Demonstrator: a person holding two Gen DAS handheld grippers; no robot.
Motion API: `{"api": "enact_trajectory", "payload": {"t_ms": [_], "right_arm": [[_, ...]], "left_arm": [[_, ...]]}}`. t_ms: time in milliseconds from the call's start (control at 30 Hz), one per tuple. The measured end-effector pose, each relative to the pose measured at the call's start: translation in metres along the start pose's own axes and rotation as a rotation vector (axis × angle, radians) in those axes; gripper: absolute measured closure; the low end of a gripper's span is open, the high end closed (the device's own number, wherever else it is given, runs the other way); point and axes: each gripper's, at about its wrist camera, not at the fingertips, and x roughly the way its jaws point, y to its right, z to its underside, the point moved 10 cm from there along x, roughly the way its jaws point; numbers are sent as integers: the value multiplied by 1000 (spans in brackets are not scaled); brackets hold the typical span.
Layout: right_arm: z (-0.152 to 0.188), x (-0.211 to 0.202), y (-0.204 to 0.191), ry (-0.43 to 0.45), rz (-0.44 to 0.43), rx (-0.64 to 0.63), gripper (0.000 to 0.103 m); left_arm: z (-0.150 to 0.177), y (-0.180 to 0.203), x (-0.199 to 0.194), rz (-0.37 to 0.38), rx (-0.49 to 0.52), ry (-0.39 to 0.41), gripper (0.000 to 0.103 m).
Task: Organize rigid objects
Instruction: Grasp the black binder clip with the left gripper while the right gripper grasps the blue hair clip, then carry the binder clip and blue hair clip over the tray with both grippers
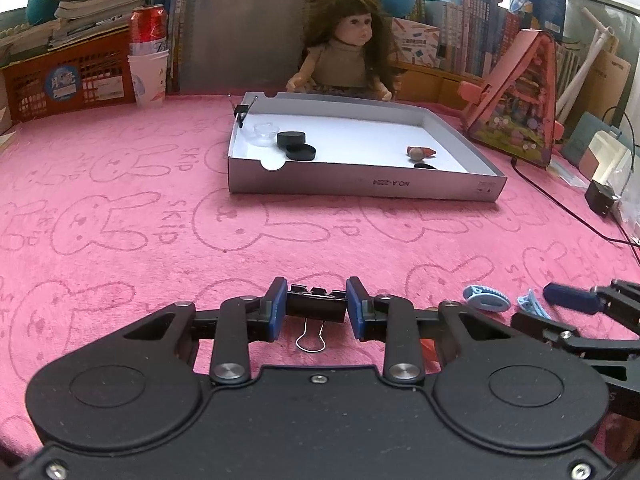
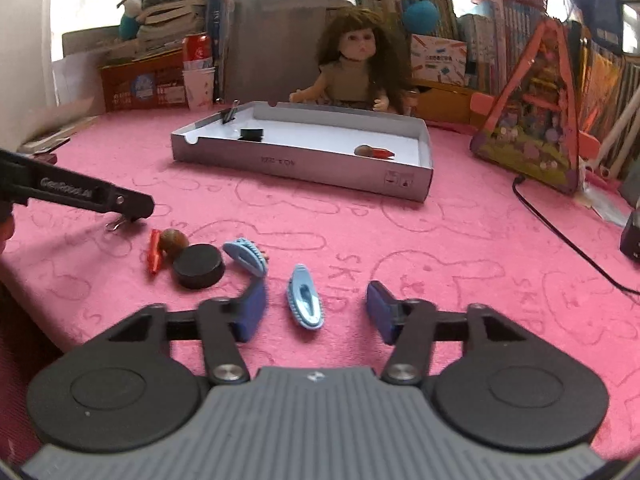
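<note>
My left gripper [image 1: 316, 305] is shut on a black binder clip [image 1: 316, 307] low over the pink cloth; it also shows at the left of the right wrist view [image 2: 132, 212]. My right gripper [image 2: 316, 310] is open, with a blue hair clip [image 2: 305, 297] lying between its fingers. A second blue hair clip [image 2: 246, 257], a black round lid [image 2: 199, 265], a brown ball [image 2: 173, 241] and a red crayon [image 2: 154, 257] lie to its left. A grey shallow box [image 1: 360, 184] holds black lids [image 1: 300, 152], a clear cup [image 1: 266, 131], a ball and a crayon [image 1: 420, 153].
A doll [image 1: 352, 52] sits behind the box. A red can on paper cups [image 1: 148, 56] and an orange crate [image 1: 68, 80] stand at the back left. A pink triangular toy [image 1: 520, 108] and a black cable [image 1: 560, 208] are on the right.
</note>
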Motion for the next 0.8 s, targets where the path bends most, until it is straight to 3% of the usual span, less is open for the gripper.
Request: {"api": "enact_trajectory", "payload": {"t_ms": [67,133,400,800], "right_arm": [[-1,-1,-2,-1,-4,-13,76],[-1,-2,-5,-2,-7,-27,82],[-17,2,2,1,-1,10,82],[-78,47,33,19,15,134,82]], "left_arm": [[-1,-1,1,-2,-3,1,73],[-2,-1,1,-3,-7,3,73],[-18,0,6,-5,-7,15,73],[-91,-11,34,-50,-22,82,73]]}}
